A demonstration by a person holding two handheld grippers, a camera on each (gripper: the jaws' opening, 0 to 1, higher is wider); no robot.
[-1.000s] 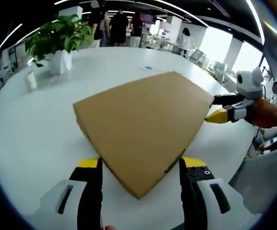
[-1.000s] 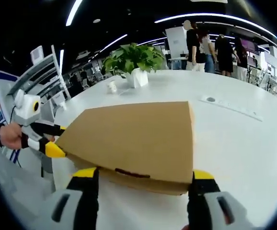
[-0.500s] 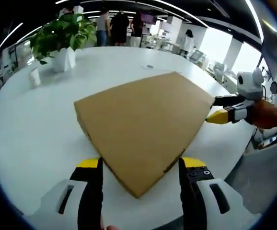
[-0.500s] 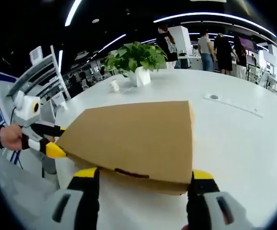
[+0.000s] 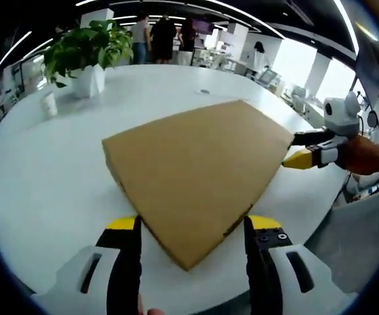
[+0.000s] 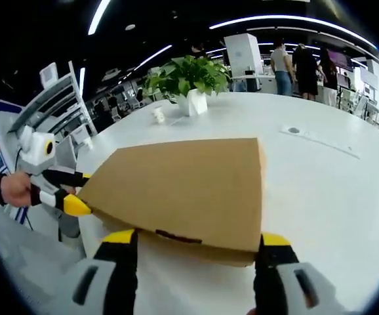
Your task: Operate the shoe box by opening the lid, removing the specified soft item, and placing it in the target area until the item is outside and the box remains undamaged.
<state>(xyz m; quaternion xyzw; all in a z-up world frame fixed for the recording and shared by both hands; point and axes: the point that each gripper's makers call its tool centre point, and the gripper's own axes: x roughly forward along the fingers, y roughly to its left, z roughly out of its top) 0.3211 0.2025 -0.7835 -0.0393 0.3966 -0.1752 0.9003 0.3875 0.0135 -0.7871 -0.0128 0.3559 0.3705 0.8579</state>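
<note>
Now bracketing opposite corners of the closed box (image 5: 193,174) on the table (image 5: 52,177), both grippers, left (image 5: 188,226) and right (image 6: 195,239), gaping wide, gripping nothing, seemingly poised to raise the lid (image 6: 183,184).

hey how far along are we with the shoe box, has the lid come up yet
Nothing looks done yet: the shoe box sits closed on the white table, lid flat. In hand: the left hand-held gripper is open, jaws straddling a box corner; the right hand-held gripper is open at another corner. Left: raise the lid, take the soft item out, place it.
</note>
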